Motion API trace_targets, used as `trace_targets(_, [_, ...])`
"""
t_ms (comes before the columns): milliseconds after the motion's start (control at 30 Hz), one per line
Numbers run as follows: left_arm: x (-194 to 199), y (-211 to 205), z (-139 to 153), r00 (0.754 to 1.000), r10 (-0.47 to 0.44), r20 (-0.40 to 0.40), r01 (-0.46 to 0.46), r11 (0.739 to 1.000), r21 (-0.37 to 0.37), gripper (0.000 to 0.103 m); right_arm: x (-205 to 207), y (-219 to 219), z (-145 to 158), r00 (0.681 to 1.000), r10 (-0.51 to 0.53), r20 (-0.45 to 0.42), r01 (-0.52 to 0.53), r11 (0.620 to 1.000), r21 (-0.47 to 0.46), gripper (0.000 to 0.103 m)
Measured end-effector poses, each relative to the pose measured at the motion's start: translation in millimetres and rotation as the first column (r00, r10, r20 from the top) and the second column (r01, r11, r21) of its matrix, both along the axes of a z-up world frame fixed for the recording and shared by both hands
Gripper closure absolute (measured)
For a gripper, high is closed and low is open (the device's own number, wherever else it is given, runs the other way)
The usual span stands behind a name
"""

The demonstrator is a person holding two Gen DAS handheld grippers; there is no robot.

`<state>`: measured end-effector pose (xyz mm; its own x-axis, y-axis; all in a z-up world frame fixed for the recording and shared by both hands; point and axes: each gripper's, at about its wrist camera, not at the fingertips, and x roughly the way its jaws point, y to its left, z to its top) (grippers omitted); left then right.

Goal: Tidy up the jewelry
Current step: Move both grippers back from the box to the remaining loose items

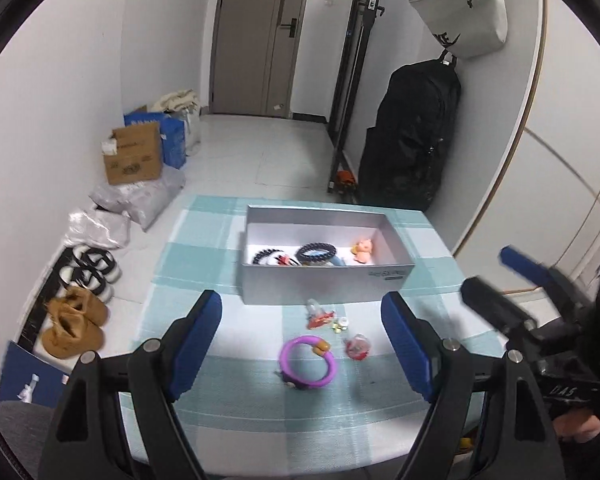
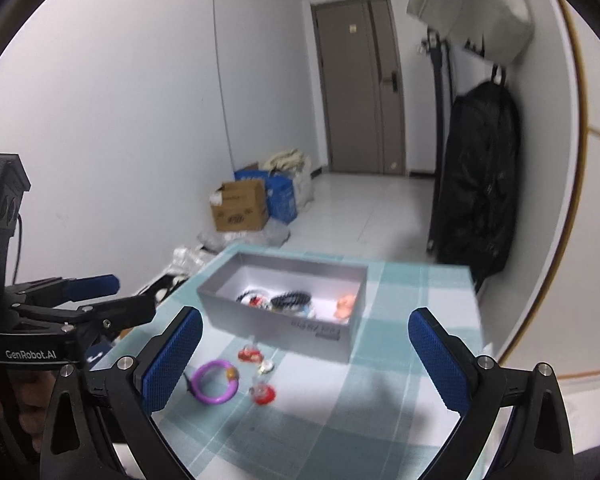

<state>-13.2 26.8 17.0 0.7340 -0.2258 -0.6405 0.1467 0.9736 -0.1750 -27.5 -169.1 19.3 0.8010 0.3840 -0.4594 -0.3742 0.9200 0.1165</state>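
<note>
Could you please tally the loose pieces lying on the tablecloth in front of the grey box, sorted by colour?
Purple: 1, the purple bracelet
Red: 2, the red charm nearer the box and the red charm beside the bracelet
Pale yellow-white: 1, the small pale trinket
Total: 4

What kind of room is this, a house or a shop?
Probably someone's home, near the entrance. There is a door, shoes lined up along the wall, and a backpack hanging up. The table has a checked cloth and a grey box of jewelry.

teal-checked table (image 1: 204, 248) with a silver box (image 1: 324, 286), purple bracelet (image 1: 309, 367) and small red trinkets (image 1: 318, 317)
</note>
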Motion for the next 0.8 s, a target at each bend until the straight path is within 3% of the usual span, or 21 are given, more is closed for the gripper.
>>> trace_targets(133, [10,2,-14,0.991,-0.049,-0.123,0.041,0.997,-0.067,0.025,4,3,-7,0.999,0.030,-0.028,-0.031,0.999,-0.017,0.000])
trace_targets(400, [17,6,-30,0.984,0.030,-0.176,-0.029,1.000,0.010,0.024,14,0,-15,0.995,0.025,-0.098,-0.025,1.000,-0.003,0.000])
trace_targets(600, [26,-3,-48,0.970,-0.020,-0.240,0.034,0.998,0.055,0.024,21,1,-20,0.990,0.030,-0.135,-0.031,1.000,0.000,0.000])
trace_targets(800, [38,-4,-66,0.941,-0.047,-0.336,0.060,0.998,0.029,0.024,28,1,-25,0.989,-0.003,-0.146,-0.001,1.000,-0.027,0.000])
